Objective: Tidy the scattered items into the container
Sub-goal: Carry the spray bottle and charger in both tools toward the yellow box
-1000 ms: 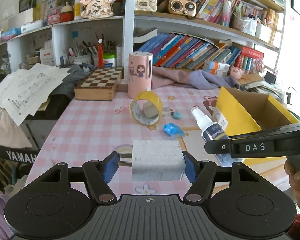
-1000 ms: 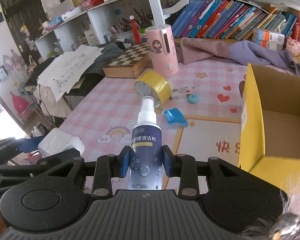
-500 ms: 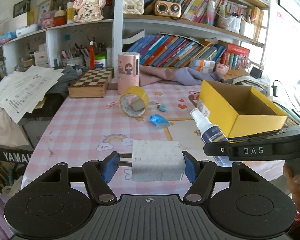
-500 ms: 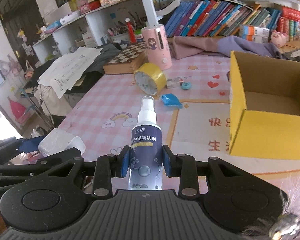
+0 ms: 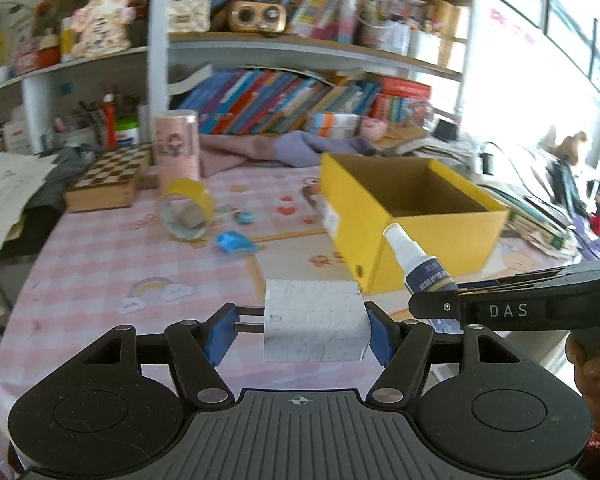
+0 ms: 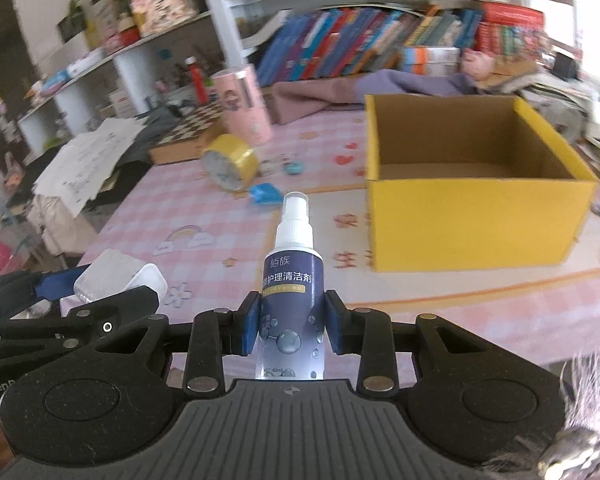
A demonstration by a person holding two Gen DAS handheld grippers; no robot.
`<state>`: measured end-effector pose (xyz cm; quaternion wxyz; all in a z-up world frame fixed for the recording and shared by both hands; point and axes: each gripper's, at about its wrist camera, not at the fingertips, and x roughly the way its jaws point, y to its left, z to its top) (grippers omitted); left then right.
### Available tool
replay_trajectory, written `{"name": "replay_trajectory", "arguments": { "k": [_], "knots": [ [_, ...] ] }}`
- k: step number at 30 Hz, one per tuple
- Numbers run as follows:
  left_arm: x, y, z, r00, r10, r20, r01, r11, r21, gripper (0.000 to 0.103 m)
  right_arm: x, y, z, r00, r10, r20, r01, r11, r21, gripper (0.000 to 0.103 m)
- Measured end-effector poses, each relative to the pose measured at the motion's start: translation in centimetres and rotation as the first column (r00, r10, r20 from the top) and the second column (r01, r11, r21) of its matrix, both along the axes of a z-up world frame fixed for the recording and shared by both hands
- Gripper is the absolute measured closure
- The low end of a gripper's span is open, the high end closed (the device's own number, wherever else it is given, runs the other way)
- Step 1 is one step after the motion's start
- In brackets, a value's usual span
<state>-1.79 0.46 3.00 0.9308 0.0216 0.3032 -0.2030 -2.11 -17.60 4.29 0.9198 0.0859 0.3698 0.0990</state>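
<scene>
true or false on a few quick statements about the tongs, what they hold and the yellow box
1. The left tongs grip a white plug adapter. True.
2. The right tongs are empty. False: they clamp a spray bottle.
3. The yellow box already holds the tape roll. False: the tape roll lies on the pink tablecloth.
4. The box stands open at the top. True.

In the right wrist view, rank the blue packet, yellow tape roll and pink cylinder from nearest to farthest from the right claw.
1. Blue packet, on the checked cloth, just left of centre.
2. Yellow tape roll, behind it, further left.
3. Pink cylinder, standing beside the chessboard.
</scene>
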Motion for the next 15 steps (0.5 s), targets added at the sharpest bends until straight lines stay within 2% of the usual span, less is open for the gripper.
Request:
{"name": "replay_trajectory", "arguments": {
  "k": [15],
  "knots": [
    [-0.4,-3.5,-0.1,0.990,-0.143,0.000,0.143,0.990,-0.016,0.036,-3.5,-3.9,0.2,0.989,-0.149,-0.001,0.149,0.989,-0.013,0.072]
  ]
}}
